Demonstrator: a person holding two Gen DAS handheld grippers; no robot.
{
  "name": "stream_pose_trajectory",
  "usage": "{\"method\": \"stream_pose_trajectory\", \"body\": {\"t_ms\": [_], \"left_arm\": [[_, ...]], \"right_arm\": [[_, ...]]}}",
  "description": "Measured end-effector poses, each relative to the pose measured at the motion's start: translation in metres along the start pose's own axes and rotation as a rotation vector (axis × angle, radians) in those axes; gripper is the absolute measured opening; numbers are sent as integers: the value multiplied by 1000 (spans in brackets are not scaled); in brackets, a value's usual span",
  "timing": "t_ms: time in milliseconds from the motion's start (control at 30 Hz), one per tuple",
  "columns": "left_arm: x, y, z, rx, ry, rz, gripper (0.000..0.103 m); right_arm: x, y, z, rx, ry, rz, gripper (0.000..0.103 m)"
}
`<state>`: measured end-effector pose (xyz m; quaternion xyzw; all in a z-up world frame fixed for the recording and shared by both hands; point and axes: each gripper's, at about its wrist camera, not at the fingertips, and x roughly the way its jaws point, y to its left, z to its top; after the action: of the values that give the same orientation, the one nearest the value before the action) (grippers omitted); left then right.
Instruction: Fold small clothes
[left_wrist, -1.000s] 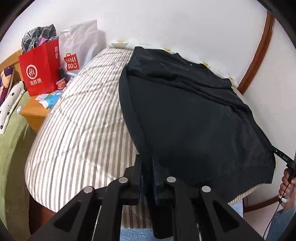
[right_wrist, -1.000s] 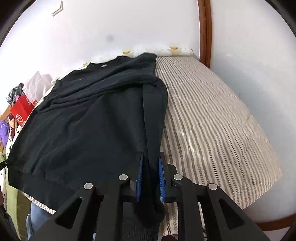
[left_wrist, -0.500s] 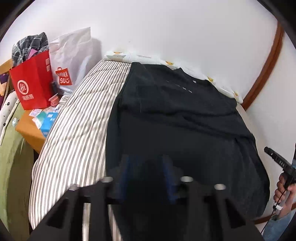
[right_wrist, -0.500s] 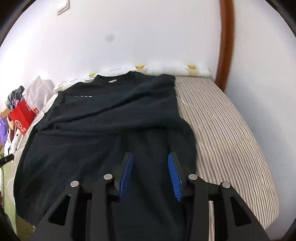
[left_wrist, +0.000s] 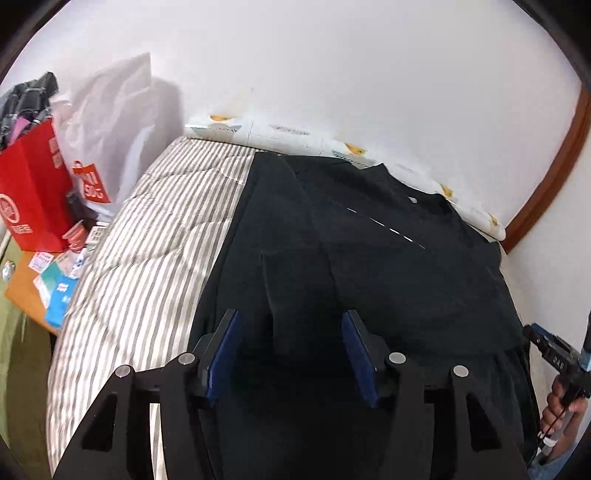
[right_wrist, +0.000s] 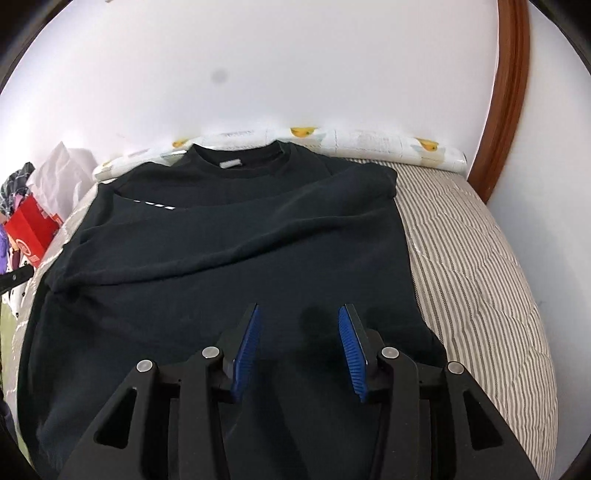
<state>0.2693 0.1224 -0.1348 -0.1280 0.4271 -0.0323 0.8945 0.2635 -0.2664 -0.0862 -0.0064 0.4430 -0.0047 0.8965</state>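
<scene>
Both grippers have let go of the sleeve cuffs they pinched a second ago and swung inward over the garment. Left gripper (left_wrist: 291, 354): jaws opening, blue pads apart, nothing pressed between them; a sleeve cuff (left_wrist: 295, 291) lies flat just ahead, between the finger lines. Right gripper (right_wrist: 301, 354): jaws released, apart, only flat cloth beneath.

Black sweatshirt (right_wrist: 229, 258) lies spread on the striped mattress (right_wrist: 480, 266), collar (right_wrist: 236, 157) toward the far wall, hem toward the person. Long axis runs straight away from both grippers. Both sleeves now folded in across the body.

Judgement: sleeve folds done. Next grasp likely at the near hem, which sits below and behind both fingertips; each hand about equally near its own hem corner.
</scene>
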Motion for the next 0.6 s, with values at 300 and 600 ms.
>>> {"method": "stream_pose_trajectory", "body": {"t_ms": [300,600], "left_arm": [[56,6,29,16,17,-1,52],[48,-4,36,49,-43,-69,10]], "right_arm": [[22,-29,3,87,30,-1,44],[44,-32,1,59,74,-61,44]]}}
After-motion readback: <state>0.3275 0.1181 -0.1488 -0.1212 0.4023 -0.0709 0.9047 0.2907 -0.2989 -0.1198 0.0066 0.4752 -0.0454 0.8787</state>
